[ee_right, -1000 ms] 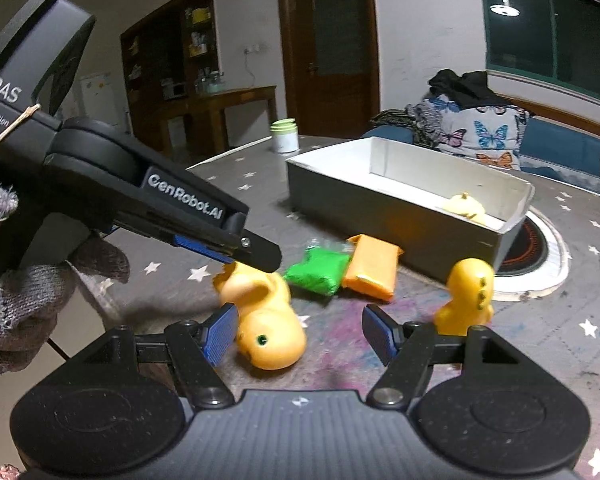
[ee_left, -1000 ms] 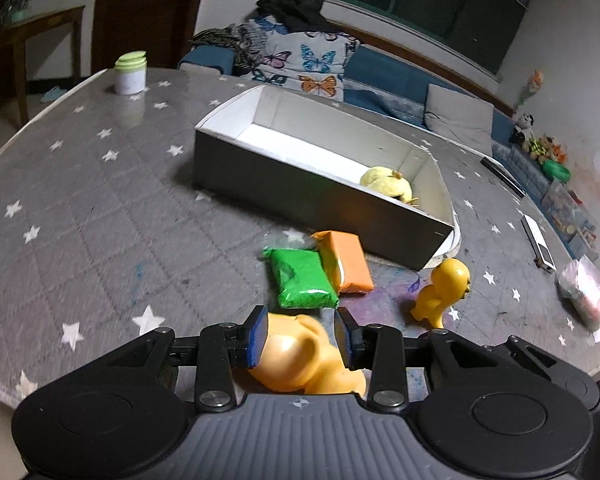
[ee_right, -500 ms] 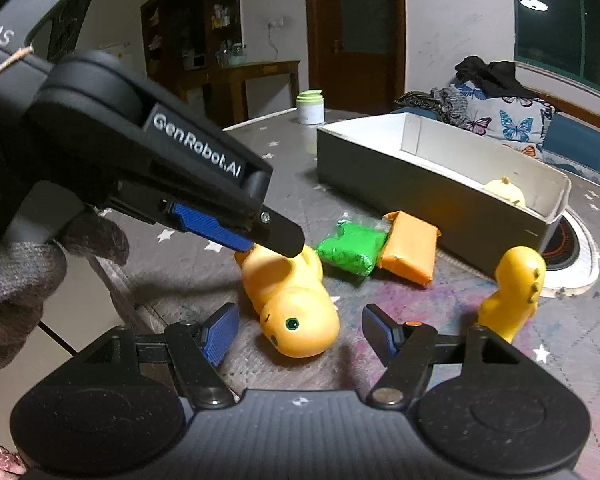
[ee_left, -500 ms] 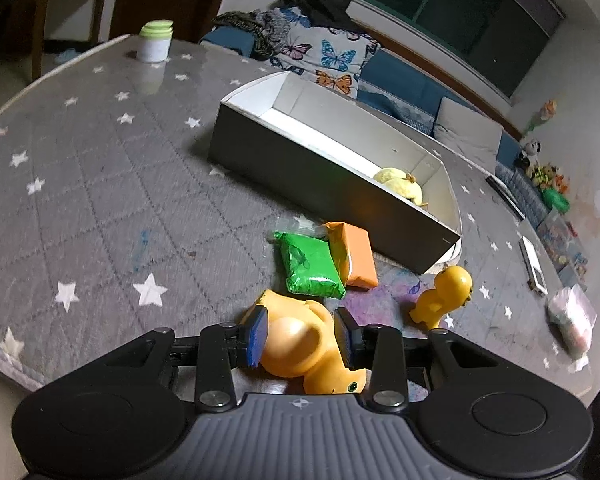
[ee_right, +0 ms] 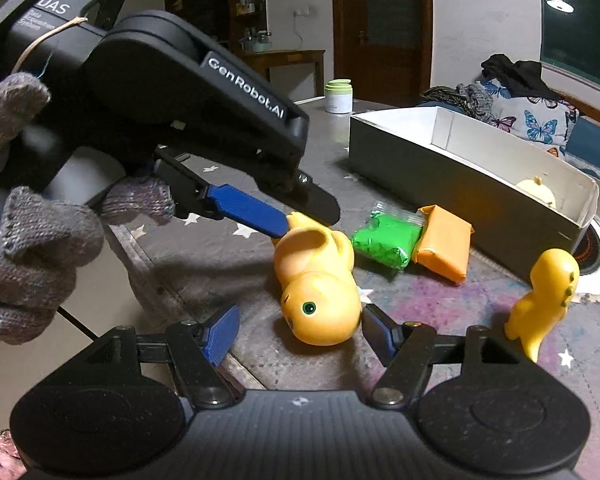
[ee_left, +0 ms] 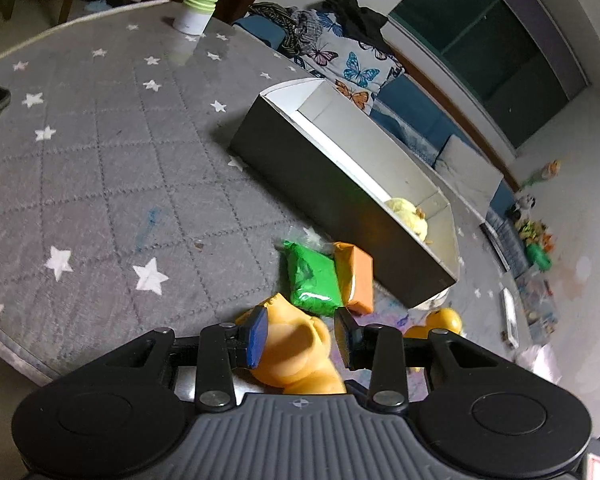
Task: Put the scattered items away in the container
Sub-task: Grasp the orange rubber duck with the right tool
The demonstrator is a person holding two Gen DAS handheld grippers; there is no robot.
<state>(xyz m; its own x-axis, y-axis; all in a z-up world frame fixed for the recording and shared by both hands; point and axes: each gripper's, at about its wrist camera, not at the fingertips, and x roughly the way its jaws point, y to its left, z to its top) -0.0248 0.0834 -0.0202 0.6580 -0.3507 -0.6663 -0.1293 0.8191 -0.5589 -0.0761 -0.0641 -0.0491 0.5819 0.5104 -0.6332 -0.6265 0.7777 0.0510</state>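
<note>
Left jaws straddle orange duck (ee_left: 296,352) (right jaws agape).

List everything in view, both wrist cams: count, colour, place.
Large orange rubber duck toy: 1, orange-yellow, lying on its side at the table's near edge, between both grippers' fingers.
Small yellow dinosaur figure: 1, yellow, upright, off the box's near corner.
Green plastic-wrapped packet: 1, green, beside the orange one, in front of the box.
Orange wrapped block: 1, orange, touching the green packet.
Long open cardboard box: 1, grey outside, white inside, mid-table.
Pale yellow plush toy: 1, inside the box, near end.
White jar with green lid: 1, far table edge.
Grey star-patterned table cover: 1.
Left gripper: black, blue pads, around the duck's body.
Right gripper: open, at the duck's head.
Grey knit-gloved hand: holds the left gripper.
</note>
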